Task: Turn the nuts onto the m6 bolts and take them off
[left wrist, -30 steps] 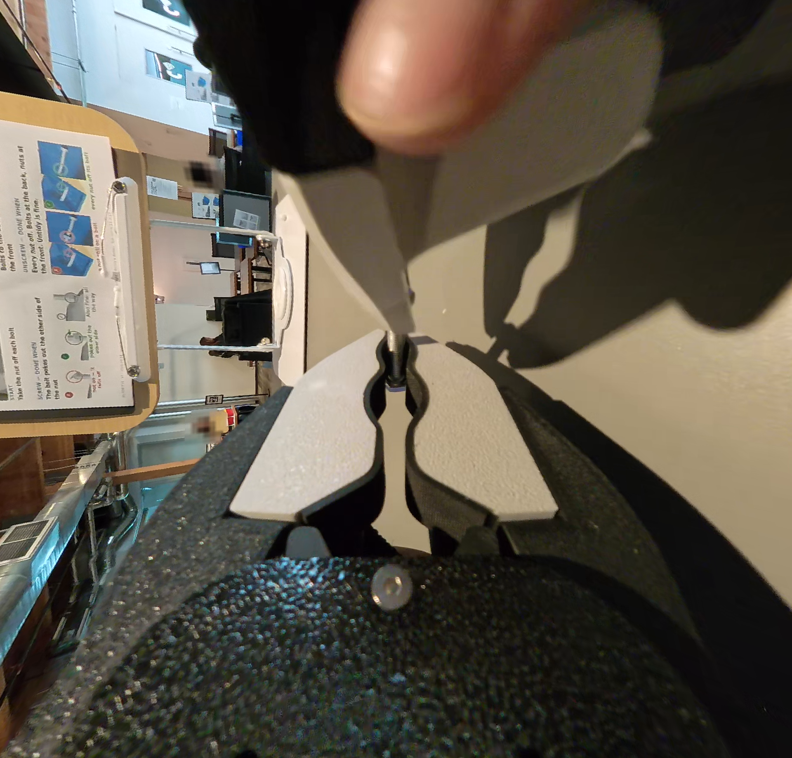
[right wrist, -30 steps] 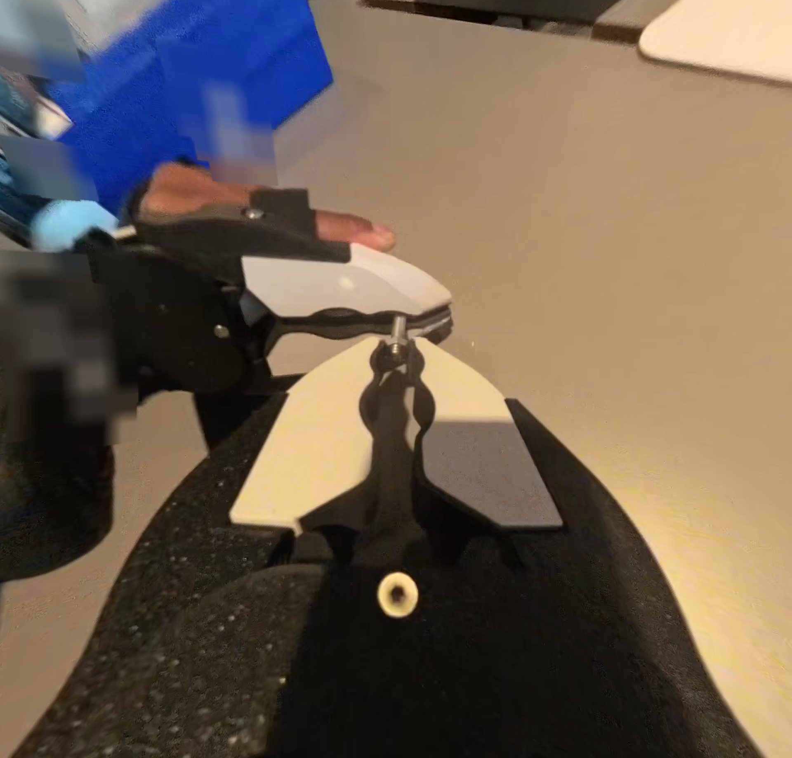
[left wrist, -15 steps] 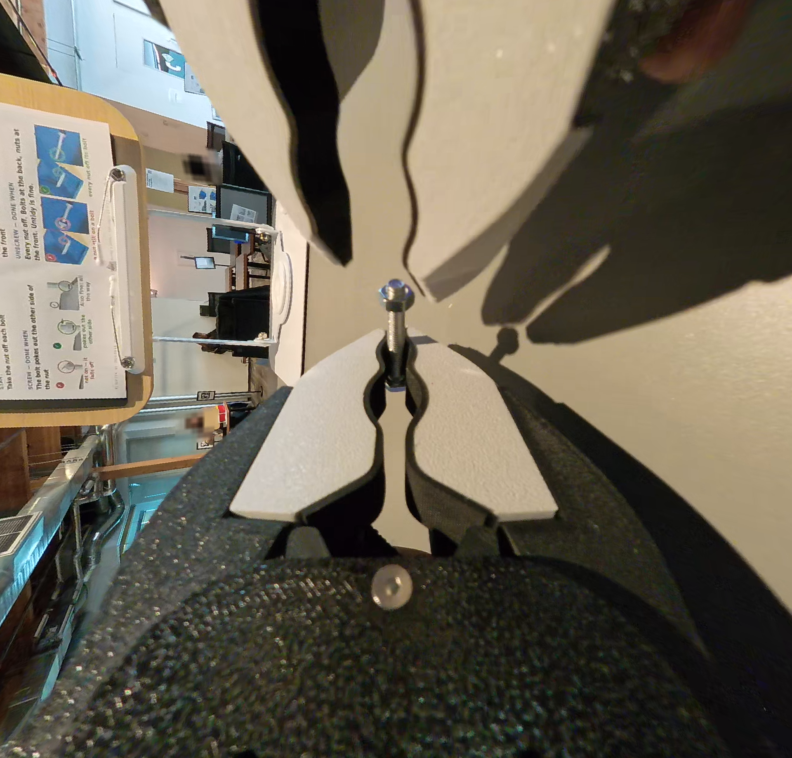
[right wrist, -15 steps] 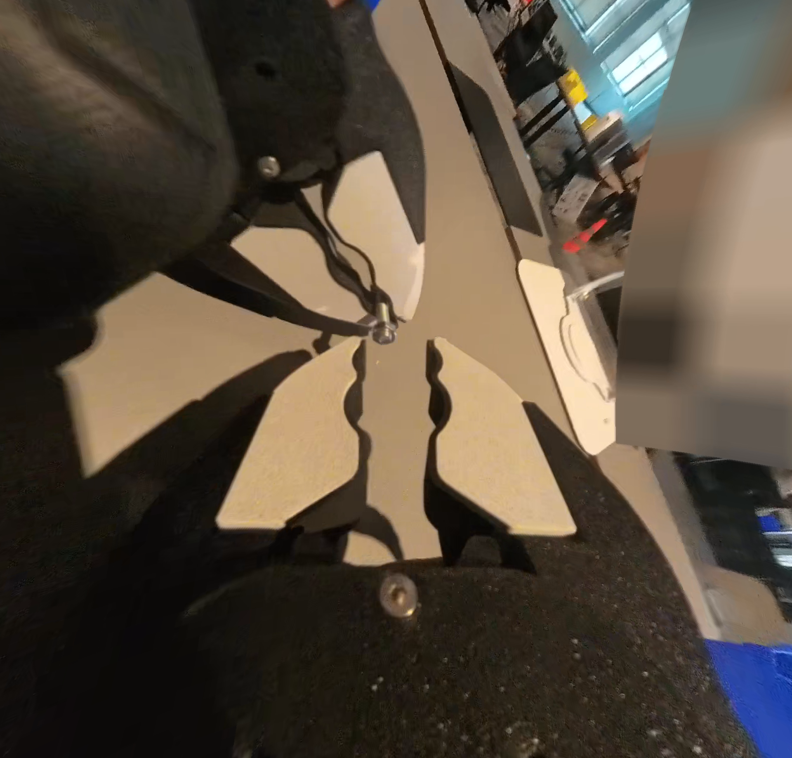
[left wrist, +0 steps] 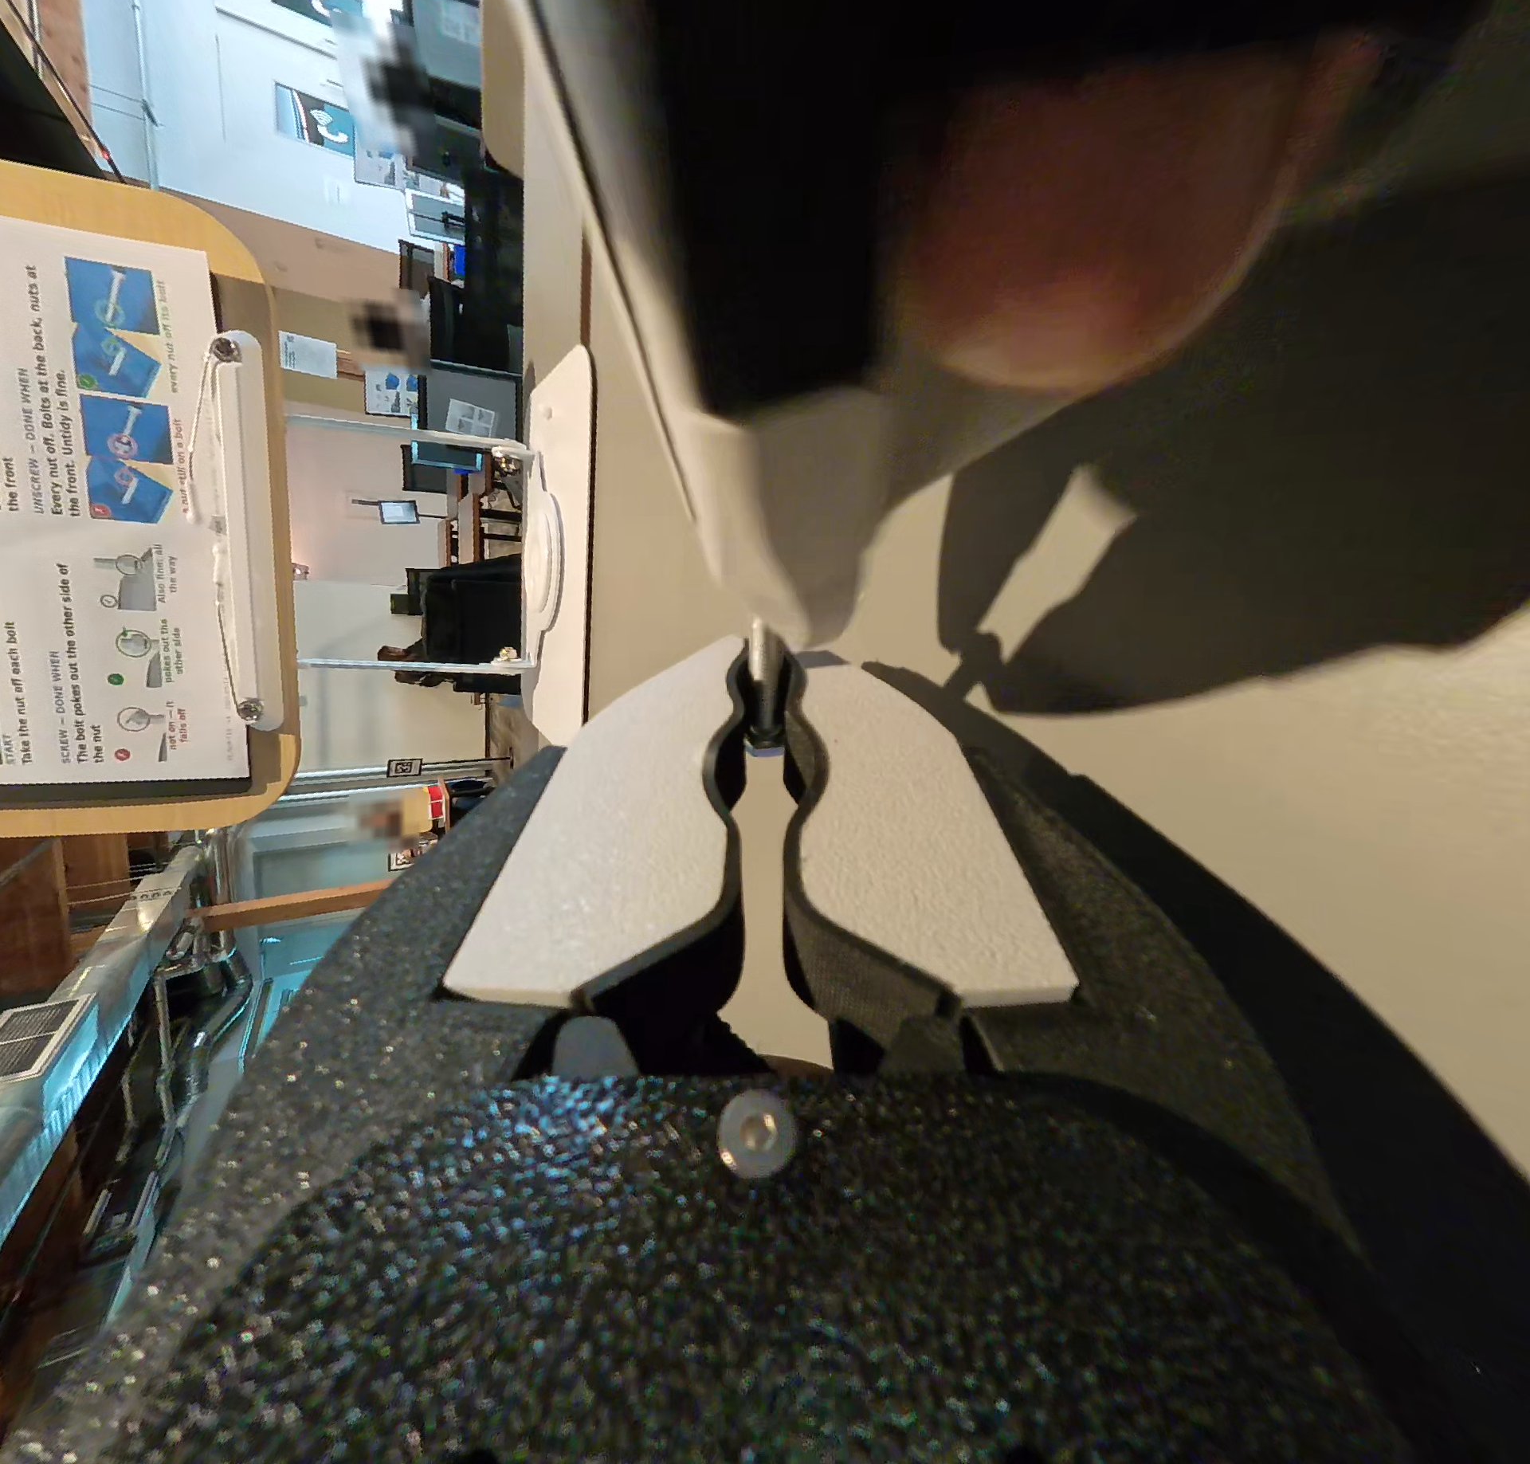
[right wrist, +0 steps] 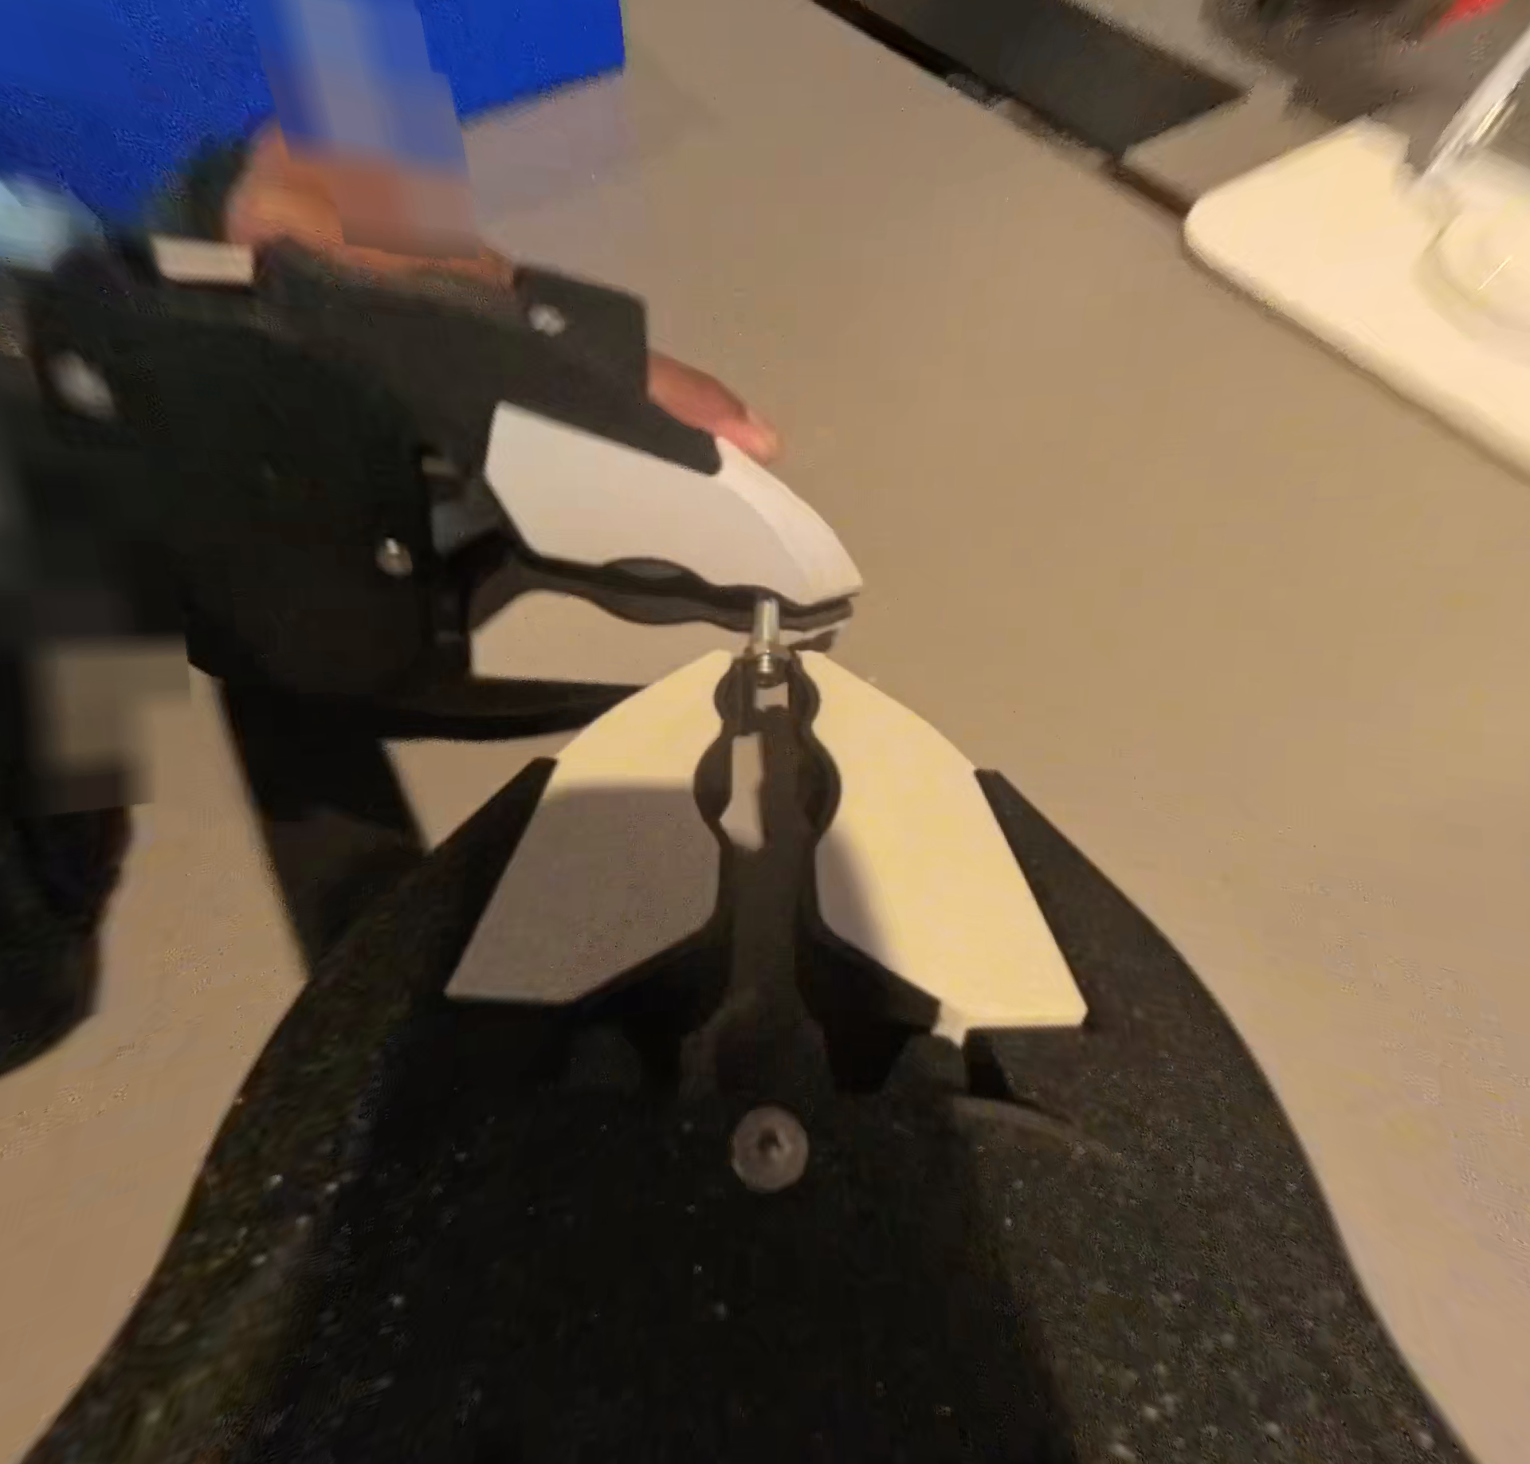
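Note:
My left gripper is shut on a small steel bolt, which points forward out of its tips. My right gripper is shut on the nut at the far end of that bolt. The two grippers meet at a right angle above the table. In the left wrist view the right gripper's blurred white fingers cover the nut and the bolt's end. In the right wrist view the left gripper comes in from the left, its white fingers closed flat on the bolt.
A beige table lies below. A blue bin stands at the back left. A white base with a clear stand sits at the right, and shows too in the left wrist view. An instruction sheet on a wooden board is to the left. A person's hand holds the left gripper.
Half a second ago my right gripper was open and turned away from the nut. Now it has swung back and is shut on the nut. My left gripper has kept hold of the bolt.

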Demonstrator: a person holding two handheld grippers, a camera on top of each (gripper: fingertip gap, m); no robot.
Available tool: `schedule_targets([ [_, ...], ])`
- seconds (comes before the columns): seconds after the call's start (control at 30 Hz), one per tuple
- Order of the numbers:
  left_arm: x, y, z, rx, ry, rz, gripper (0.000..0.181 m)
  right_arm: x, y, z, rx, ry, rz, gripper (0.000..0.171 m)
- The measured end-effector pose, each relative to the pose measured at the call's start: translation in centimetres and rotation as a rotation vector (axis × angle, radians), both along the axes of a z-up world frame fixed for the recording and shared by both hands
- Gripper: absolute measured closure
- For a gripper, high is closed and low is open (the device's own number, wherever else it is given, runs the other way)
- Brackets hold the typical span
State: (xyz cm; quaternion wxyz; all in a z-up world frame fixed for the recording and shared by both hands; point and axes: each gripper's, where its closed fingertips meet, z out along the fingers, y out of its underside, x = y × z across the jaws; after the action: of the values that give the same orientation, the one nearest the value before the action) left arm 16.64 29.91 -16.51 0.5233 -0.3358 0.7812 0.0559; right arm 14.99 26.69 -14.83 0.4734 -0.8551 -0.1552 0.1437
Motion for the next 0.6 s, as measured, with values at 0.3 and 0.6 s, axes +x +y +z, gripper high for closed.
schedule_targets([
  [0.3,0.0,0.1,-0.1,-0.015,-0.004,0.005,0.178,0.3,0.0,0.7,0.013,0.088,0.105,0.132],
  [0.6,0.0,0.0,-0.1,-0.013,0.0,0.004,0.178,0.1,0.0,0.2,0.27,-0.624,0.191,0.141],
])
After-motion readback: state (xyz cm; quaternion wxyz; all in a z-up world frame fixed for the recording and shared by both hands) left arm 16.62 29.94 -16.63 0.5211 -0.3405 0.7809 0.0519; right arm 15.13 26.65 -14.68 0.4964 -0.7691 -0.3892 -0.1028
